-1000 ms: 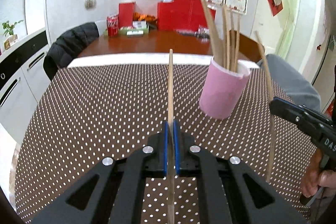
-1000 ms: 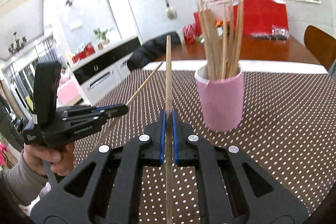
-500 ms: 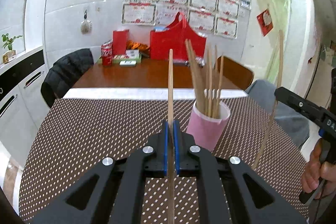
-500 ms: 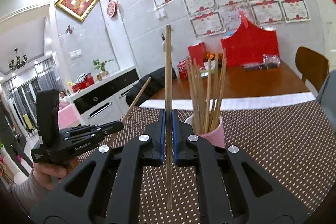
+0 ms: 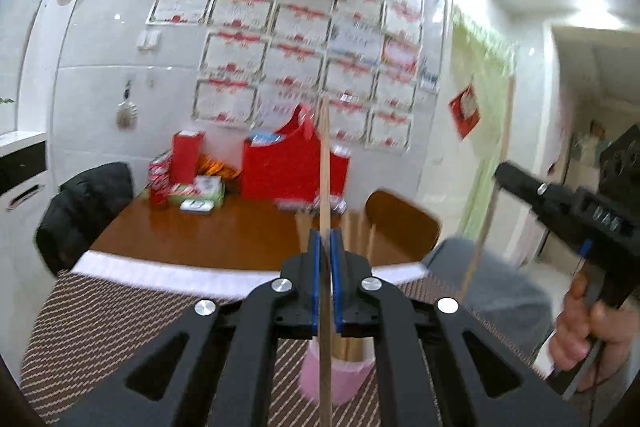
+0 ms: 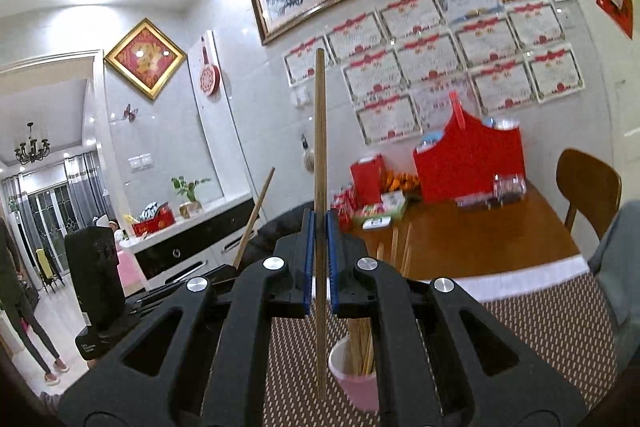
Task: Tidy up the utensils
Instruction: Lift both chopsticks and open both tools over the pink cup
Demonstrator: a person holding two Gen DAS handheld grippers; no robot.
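Note:
My left gripper (image 5: 326, 241) is shut on a wooden chopstick (image 5: 324, 167) held upright. Its lower end hangs over the pink cup (image 5: 340, 377), which holds several chopsticks. My right gripper (image 6: 318, 223) is shut on another upright chopstick (image 6: 320, 131). Its lower end hangs just left of the pink cup (image 6: 356, 383). The right gripper (image 5: 516, 183) with its chopstick (image 5: 486, 223) shows at the right of the left wrist view. The left gripper's body (image 6: 96, 283) and its chopstick (image 6: 256, 215) show at the left of the right wrist view.
The cup stands on a brown dotted tablecloth (image 6: 540, 339). Behind it is a wooden table (image 5: 224, 231) with a red bag (image 5: 288, 163) and boxes, a wooden chair (image 6: 588, 183) and a dark jacket (image 5: 84, 199). A person stands far left (image 6: 20, 299).
Both grippers have risen and tilted up, so the views show more wall and less table. The cup now sits low under both grippers. Both chopsticks stay gripped.

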